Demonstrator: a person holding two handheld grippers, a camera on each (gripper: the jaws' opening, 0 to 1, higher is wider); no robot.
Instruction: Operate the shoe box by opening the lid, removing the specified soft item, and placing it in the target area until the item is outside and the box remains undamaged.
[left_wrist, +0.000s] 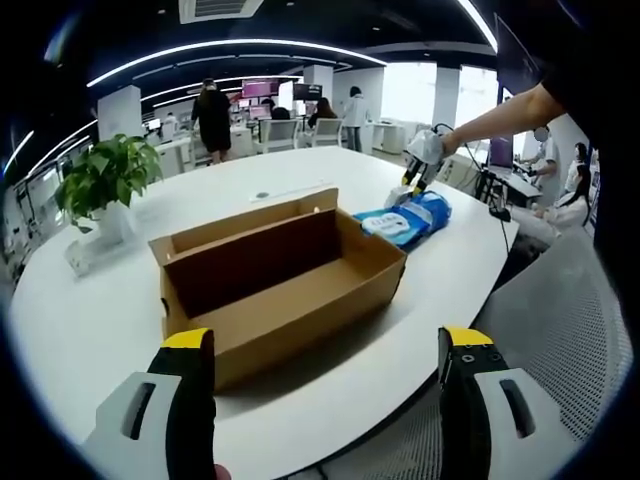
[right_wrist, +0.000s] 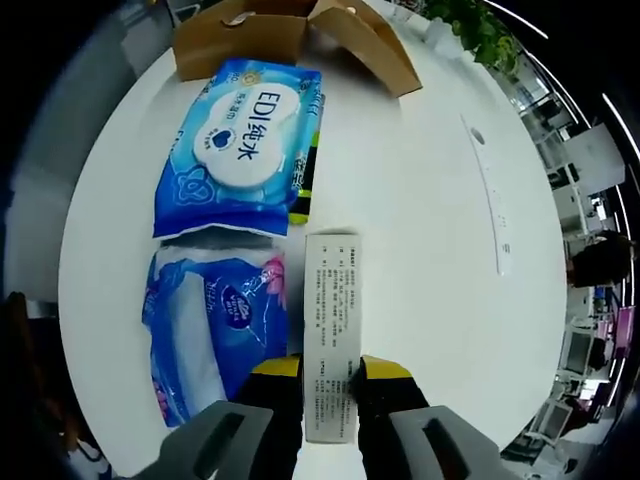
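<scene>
Looking over the white table (left_wrist: 80, 320), we see the shoe box (left_wrist: 280, 285) standing with its lid already open, and its inside appears empty. So we judge the opening step is done and the box looks undamaged. Two blue soft packs (right_wrist: 245, 145) lie on the table just beside the box, outside it. Our right gripper (right_wrist: 330, 385) is closed on a slim white carton (right_wrist: 330, 330), which lies next to the packs. Our left gripper (left_wrist: 325, 355) is wide and holds nothing, in front of the box. We think only the release is left.
</scene>
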